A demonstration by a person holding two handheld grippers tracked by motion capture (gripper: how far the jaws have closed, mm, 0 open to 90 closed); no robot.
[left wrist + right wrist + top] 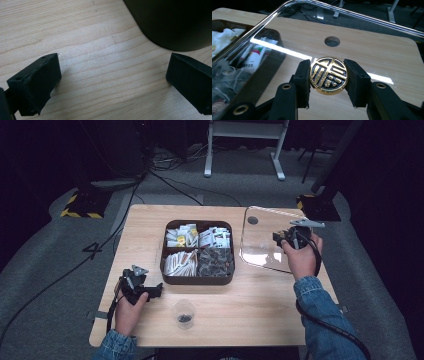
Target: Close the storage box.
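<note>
- Right gripper (328,83): jaws clamped on the round black-and-gold knob (328,79) of a clear glass lid (287,37); pads press both sides of the knob.
- Left gripper (112,82): jaws wide apart with nothing between them, low over bare wooden table (95,62), the dark wall of the box (175,22) just ahead.
- High view: lid (260,245) is held tilted at the right of the table, beside the dark four-compartment box (197,252), which stands uncovered, packets and sachets in all four sections.
- Small clear cup (184,314) with dark bits inside stands near the table's near edge, apart from the box.
- Step in hand, as I judge it: carrying the lid by its knob, box open.
- Next move calls for keeping the knob grip firm and the lid level enough not to swing, then lowering it flat wherever it is meant to go; the left gripper looks placed to steady the box.
</note>
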